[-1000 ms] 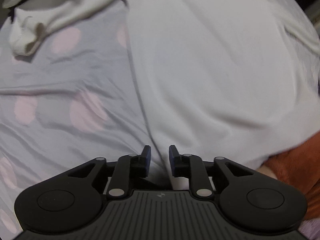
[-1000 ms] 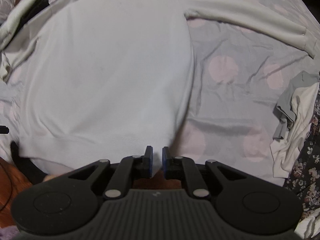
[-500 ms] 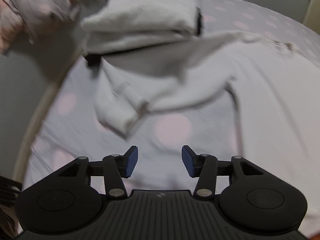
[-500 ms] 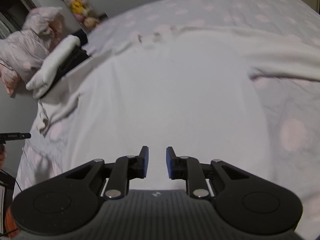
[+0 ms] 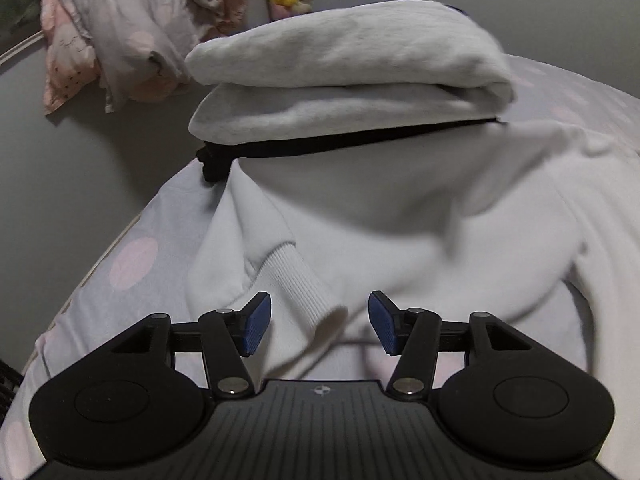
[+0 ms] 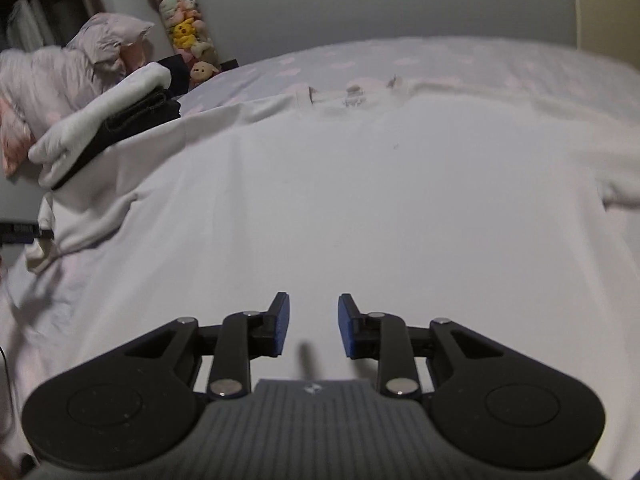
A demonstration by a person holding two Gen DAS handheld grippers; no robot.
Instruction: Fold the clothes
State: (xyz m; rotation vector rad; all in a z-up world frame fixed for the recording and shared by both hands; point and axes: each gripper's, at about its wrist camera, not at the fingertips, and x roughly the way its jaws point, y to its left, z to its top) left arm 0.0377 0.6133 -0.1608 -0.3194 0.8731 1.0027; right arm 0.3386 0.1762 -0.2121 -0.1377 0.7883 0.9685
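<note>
1. White long-sleeved sweatshirt (image 6: 360, 200) lies spread flat on the bed with its lilac, pink-dotted sheet (image 5: 132, 264), collar at the far side.
2. Left claw (image 5: 319, 322) spread wide, holding nothing; the sweatshirt's ribbed sleeve cuff (image 5: 304, 280) lies between and just ahead of the blue pads (image 5: 256, 324).
3. Right claw (image 6: 313, 326) parted by a narrower gap, empty, low over the sweatshirt's body.
4. Folded pile of white and black clothes (image 5: 344, 76) sits behind the crumpled sleeve; the same pile is at left in the right view (image 6: 104, 124).
</note>
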